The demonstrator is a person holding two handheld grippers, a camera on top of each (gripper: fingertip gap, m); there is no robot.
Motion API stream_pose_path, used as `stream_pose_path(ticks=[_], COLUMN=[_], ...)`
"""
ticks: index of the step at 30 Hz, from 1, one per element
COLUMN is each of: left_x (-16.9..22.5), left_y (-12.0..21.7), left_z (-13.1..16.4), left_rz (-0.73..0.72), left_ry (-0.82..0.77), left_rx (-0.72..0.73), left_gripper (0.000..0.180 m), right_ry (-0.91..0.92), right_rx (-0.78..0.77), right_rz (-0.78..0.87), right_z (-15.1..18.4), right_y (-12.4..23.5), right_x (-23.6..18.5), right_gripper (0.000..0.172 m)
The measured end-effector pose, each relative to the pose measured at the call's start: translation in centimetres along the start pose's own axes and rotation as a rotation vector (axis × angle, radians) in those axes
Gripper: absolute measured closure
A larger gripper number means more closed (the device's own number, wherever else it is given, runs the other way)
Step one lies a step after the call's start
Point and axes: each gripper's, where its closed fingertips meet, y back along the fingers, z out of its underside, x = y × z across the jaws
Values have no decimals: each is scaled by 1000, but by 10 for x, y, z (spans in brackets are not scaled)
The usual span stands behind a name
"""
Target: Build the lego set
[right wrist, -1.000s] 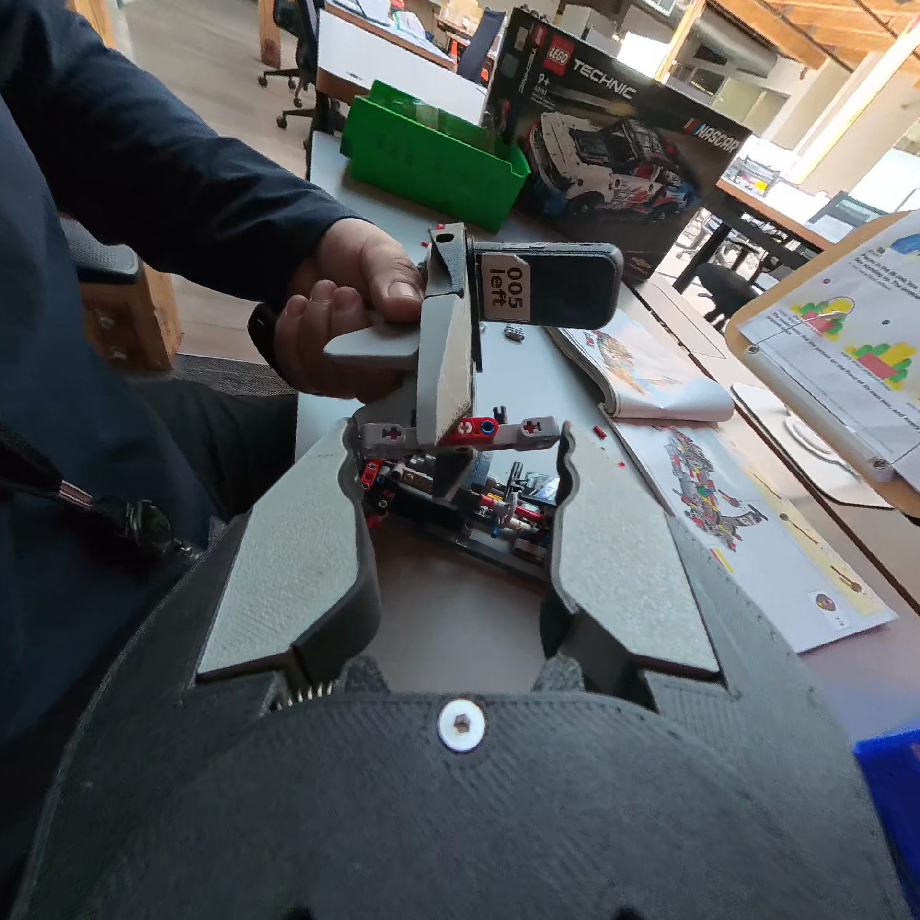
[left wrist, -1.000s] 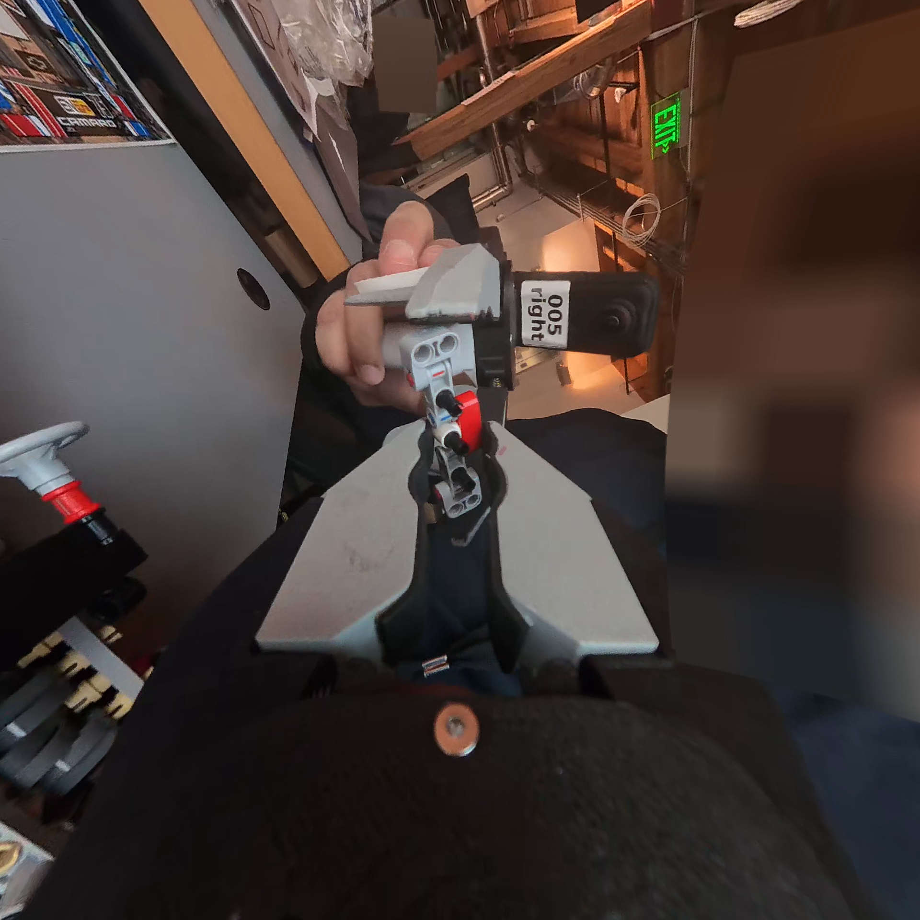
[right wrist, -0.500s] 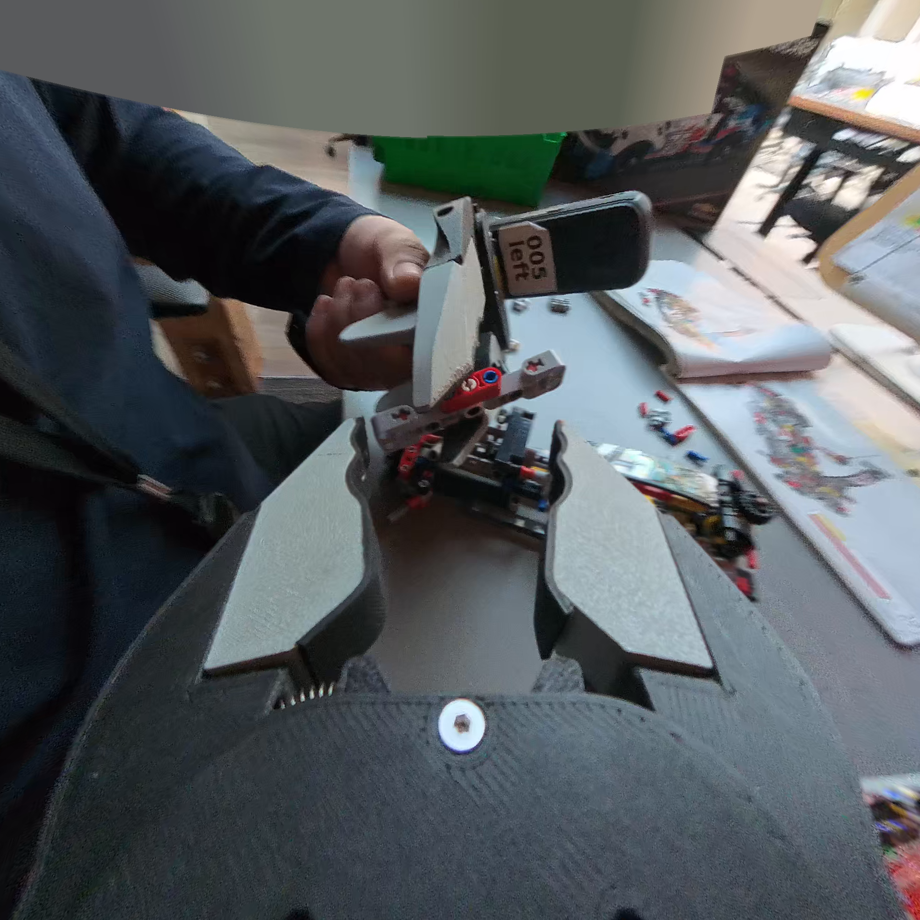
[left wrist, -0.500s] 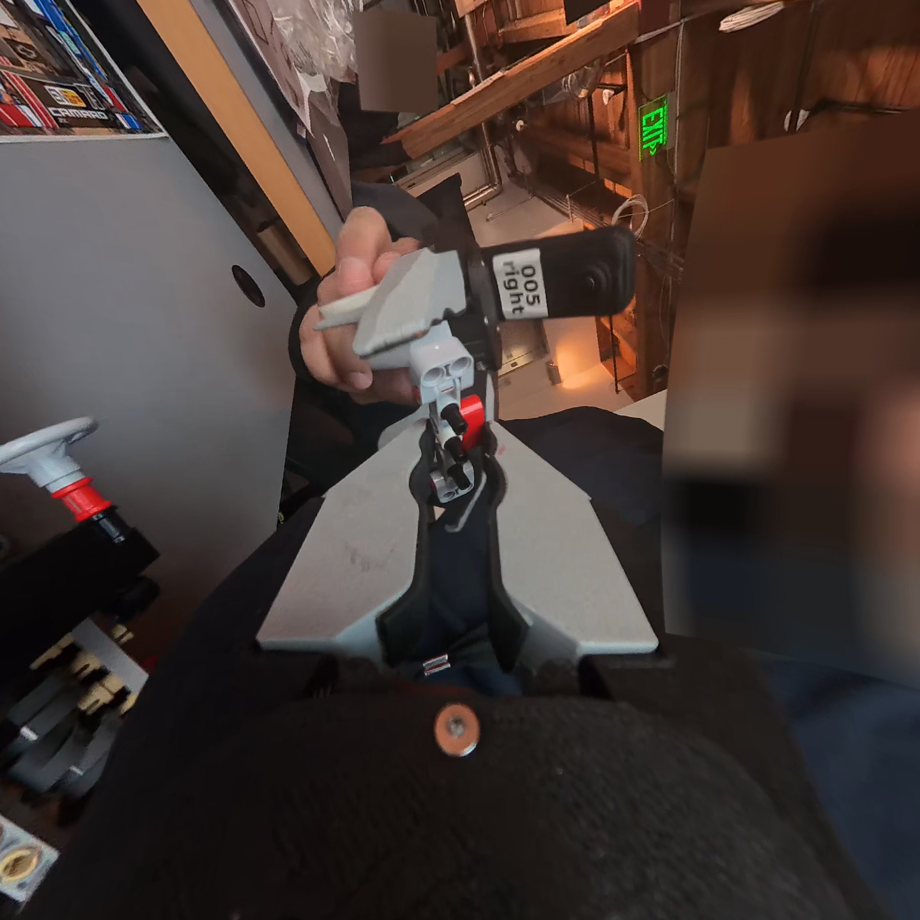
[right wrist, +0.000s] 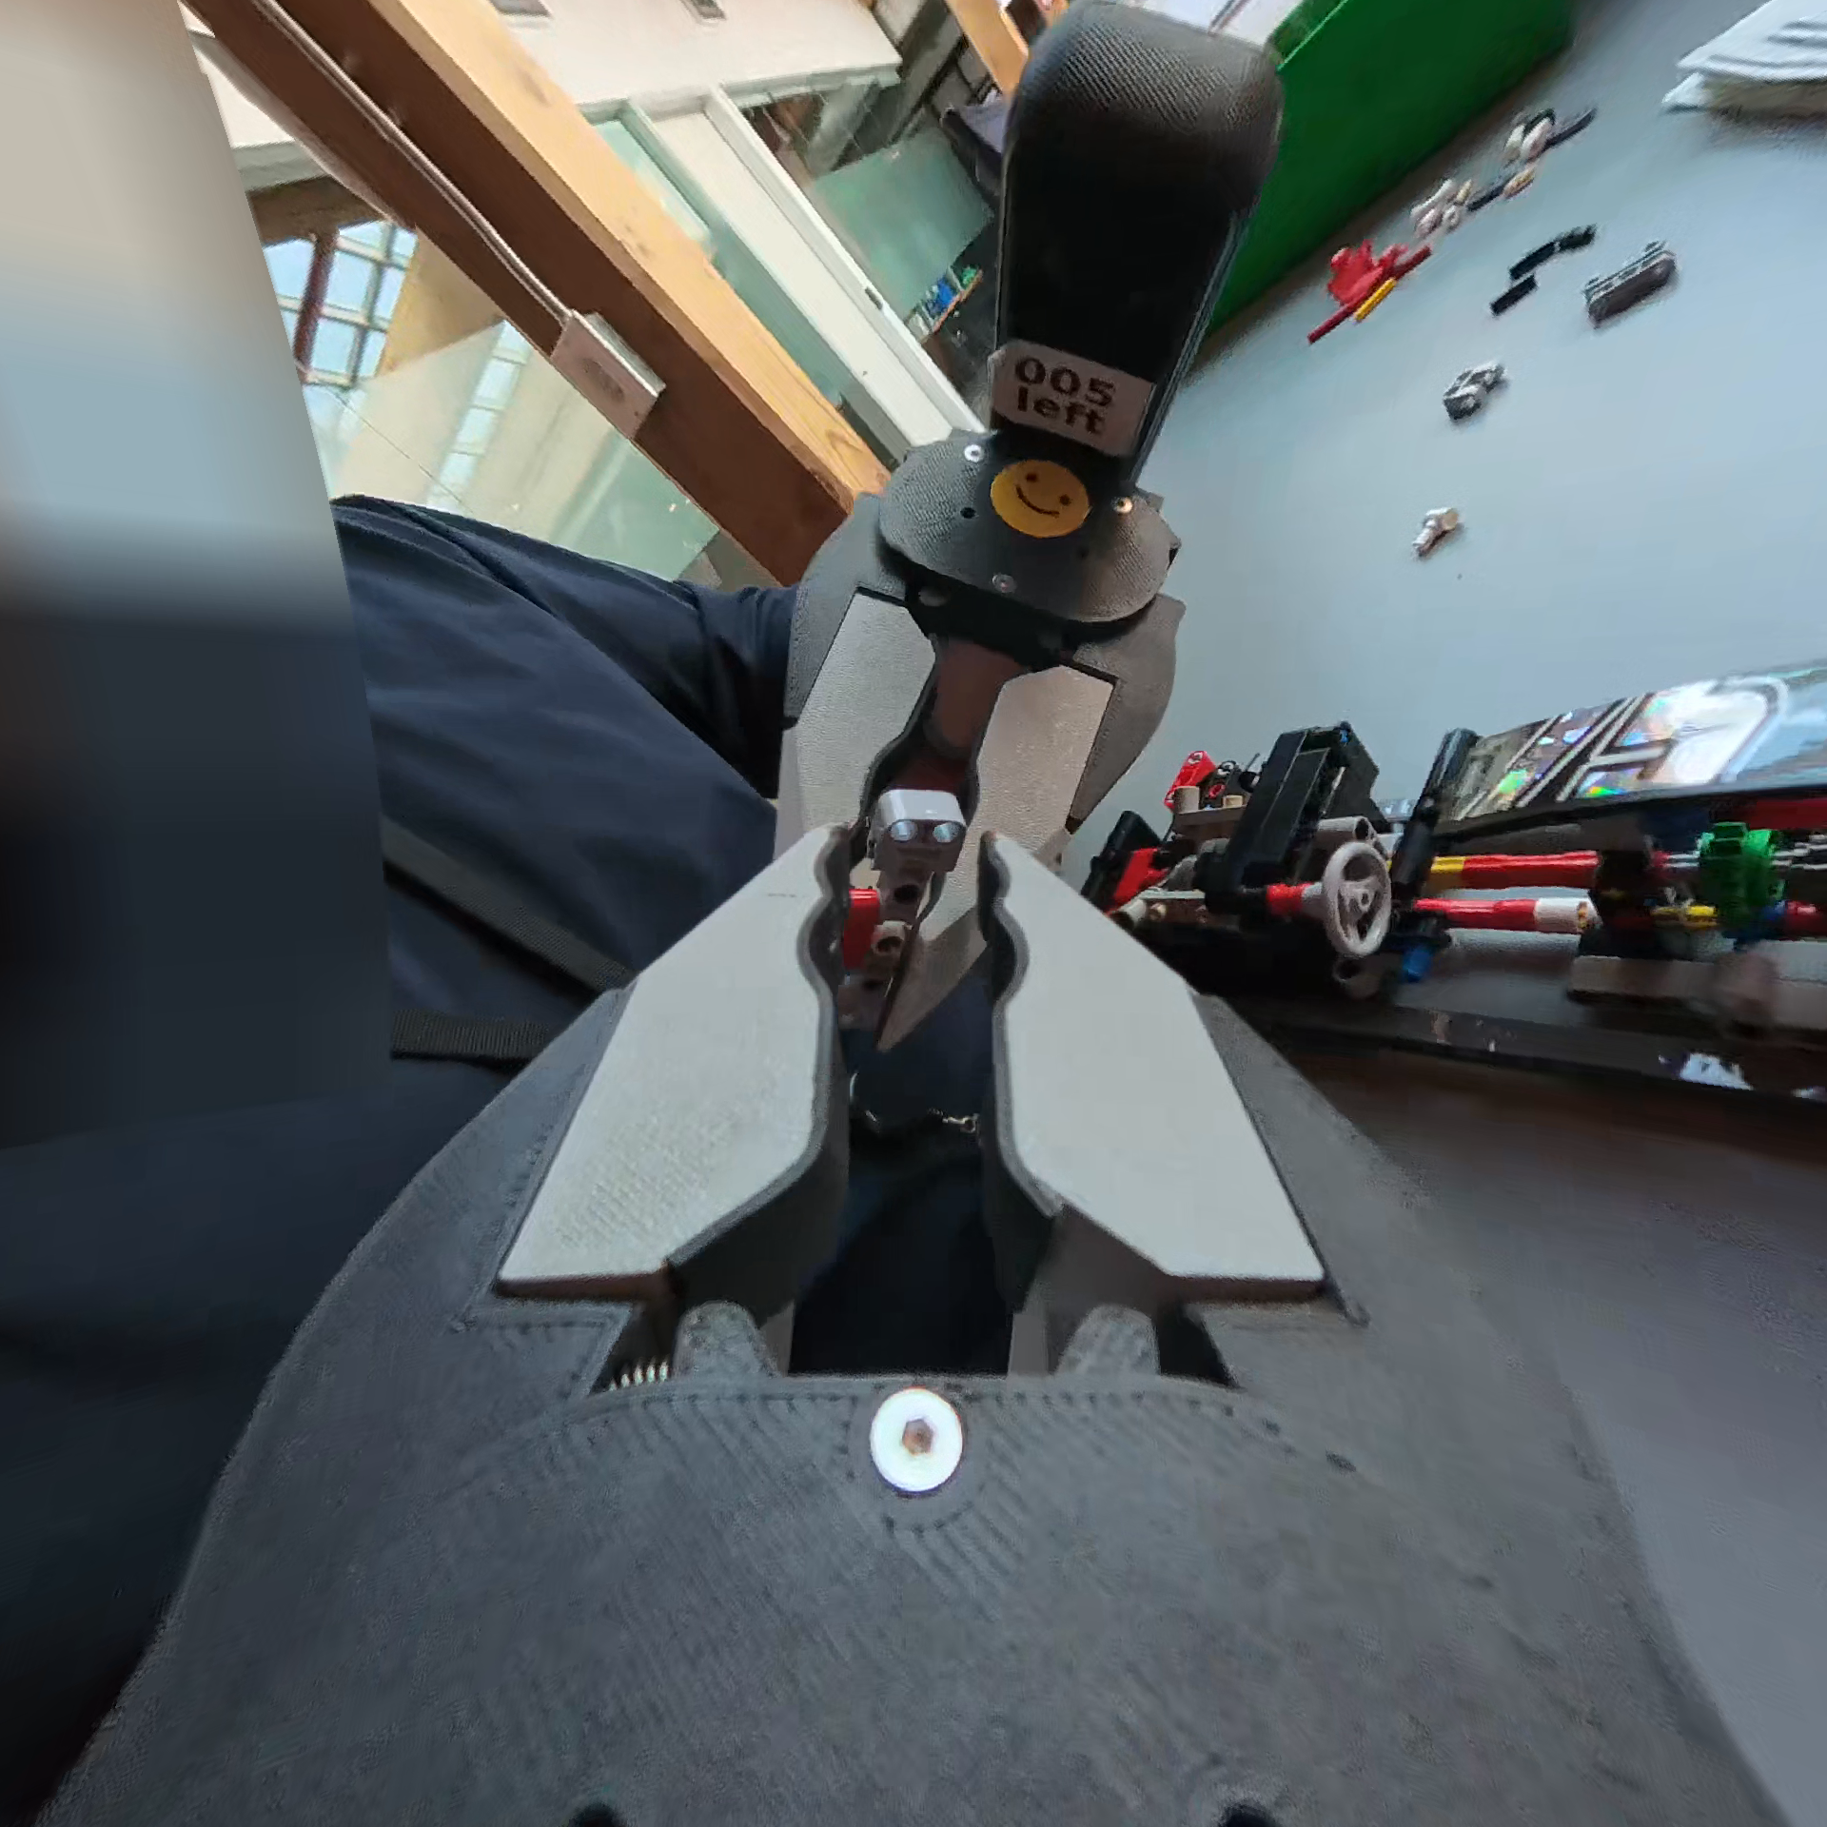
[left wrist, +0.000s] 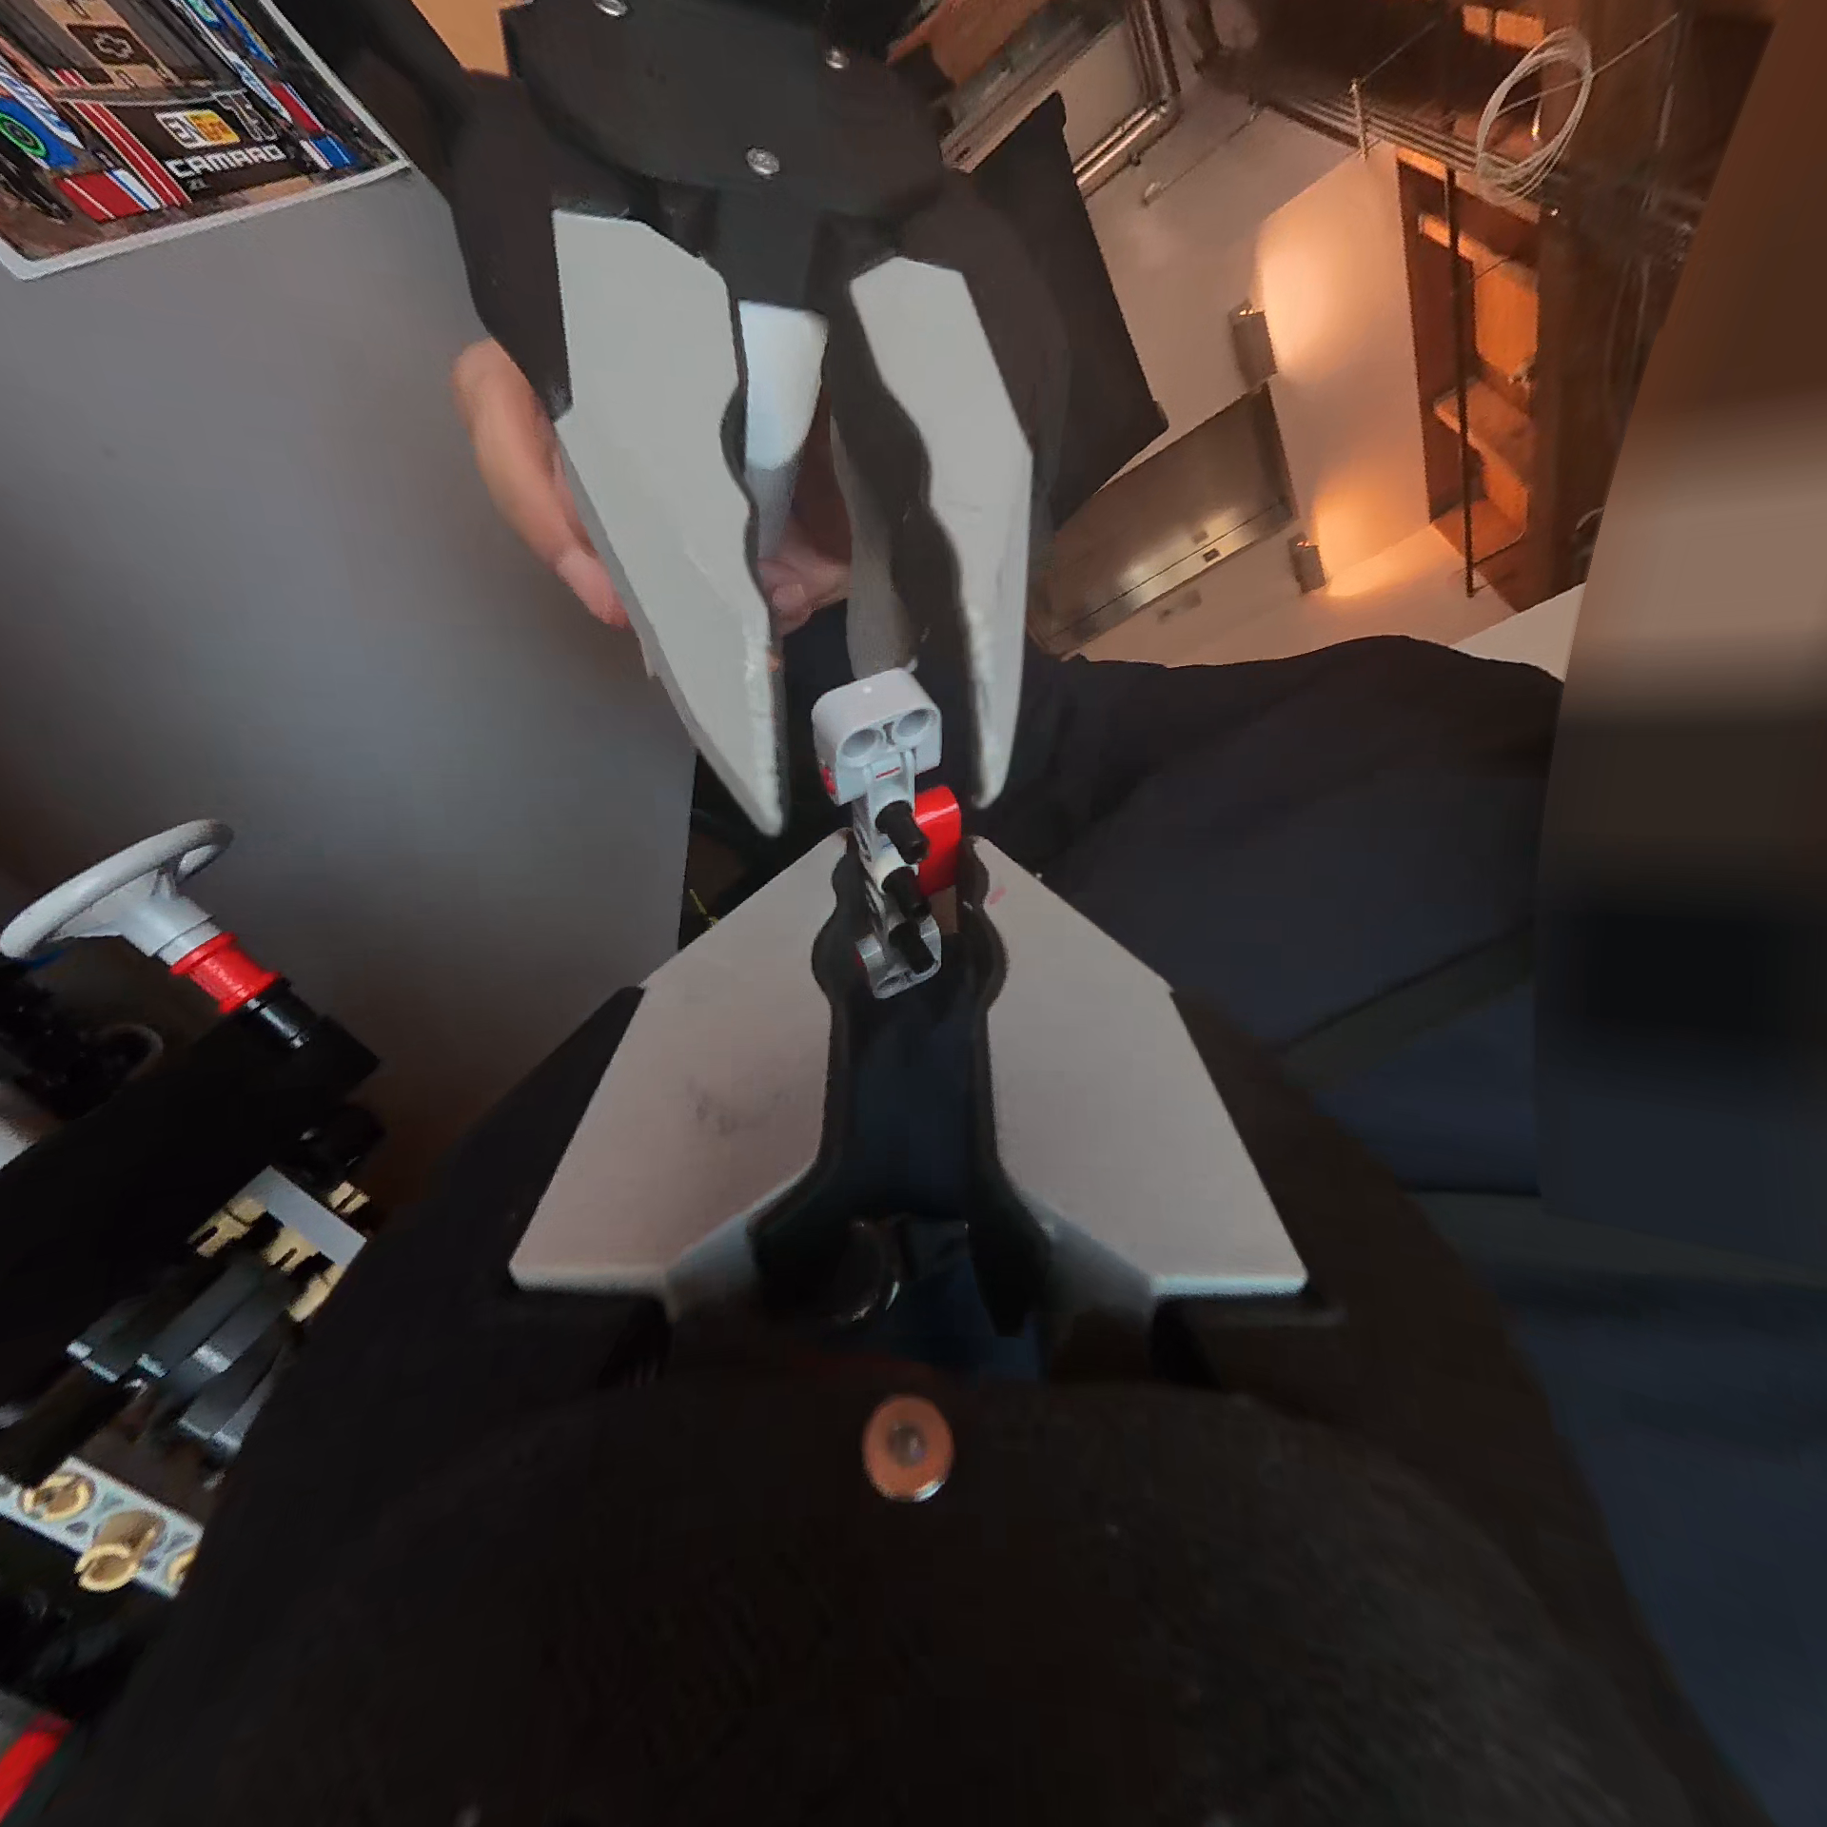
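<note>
**Between the two grippers: one small brick assembly**

Between your two grippers, held up in the air above your lap, is a small assembly of grey plastic building-brick beams with black pins and one red piece [left wrist: 895, 850]. Your left gripper [left wrist: 905, 870] is clenched on its lower part — both grey fingers press against it, and the light grey block with two round holes stands out past the fingertips.

Your right gripper [right wrist: 914, 855] comes from the opposite side, tip to tip with the left one. Its fingers [right wrist: 751, 1018] stand on both sides of the same assembly with a narrow opening; in the left wrist view a gap shows between each fingertip and the grey block, so it does not grasp anything.

On the grey table [right wrist: 1582, 475], to the right of the grippers, lies a long half-built brick car chassis [right wrist: 1463, 890] in black, red and grey, with a light grey steering wheel [right wrist: 1356, 898] and a green part. Farther off on the table are scattered small loose pieces [right wrist: 1473, 391], and near the edge stands a green plastic bin [right wrist: 1404, 129]. A printed sheet with car pictures [left wrist: 168, 129] lies on the table too.
</note>
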Motion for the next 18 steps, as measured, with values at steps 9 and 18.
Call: stream_pose_path(ticks=[9, 18], left_x=[-23, -39], left_y=[47, 67], left_z=[-8, 9], left_rz=[-327, -607], left_ry=[-118, -280], left_rx=[58, 51], left_gripper=[118, 136], right_ry=[-144, -263], right_rx=[103, 198], right_rz=[270, 273], right_z=[10, 31], right_y=[19, 14], right_x=[48, 61], right_gripper=[167, 168])
